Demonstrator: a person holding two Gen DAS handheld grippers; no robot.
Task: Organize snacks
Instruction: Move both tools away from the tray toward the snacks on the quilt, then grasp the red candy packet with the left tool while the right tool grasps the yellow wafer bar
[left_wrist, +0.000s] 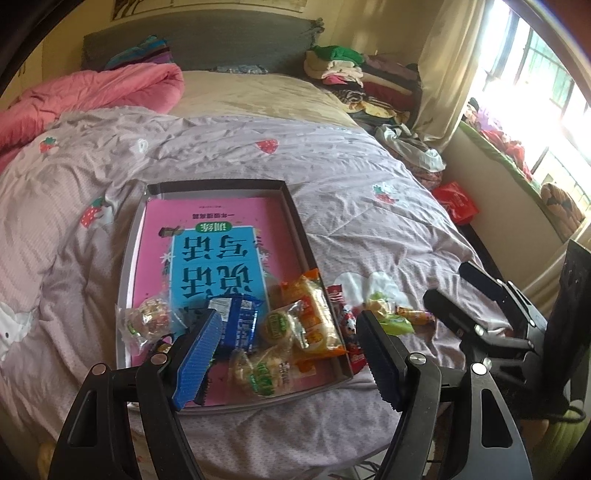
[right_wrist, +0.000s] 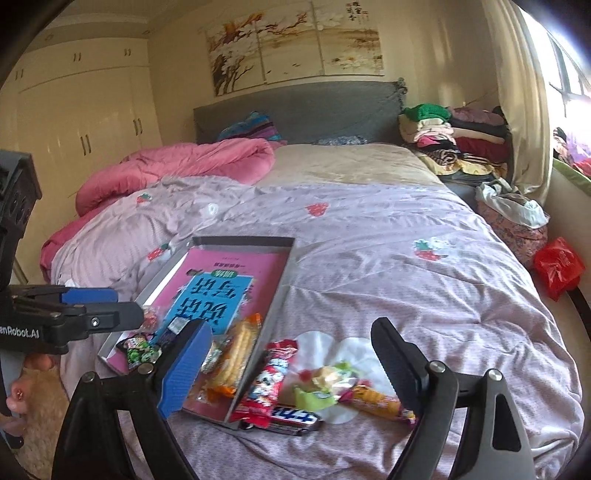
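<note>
A shallow grey box (left_wrist: 295, 221) lies on the lilac quilt with a pink and blue book (left_wrist: 221, 236) in it. A blue packet (left_wrist: 240, 325), an orange cracker packet (left_wrist: 314, 317) and round wrapped pastries (left_wrist: 147, 321) sit at its near end. Right of the box, on the quilt, lie a red packet (right_wrist: 273, 373), a dark chocolate bar (right_wrist: 295, 421), a green sweet (right_wrist: 325, 384) and an orange stick (right_wrist: 376, 400). My left gripper (left_wrist: 290, 358) hovers open over the box's near end. My right gripper (right_wrist: 291, 363) hangs open above the loose snacks, holding nothing.
A pink duvet (right_wrist: 177, 166) is bunched at the far left of the bed. Folded clothes (right_wrist: 454, 136) are piled at the far right. A red bag (right_wrist: 557, 266) lies on the floor by the bed's right edge. A hand (right_wrist: 22, 398) holds the left gripper.
</note>
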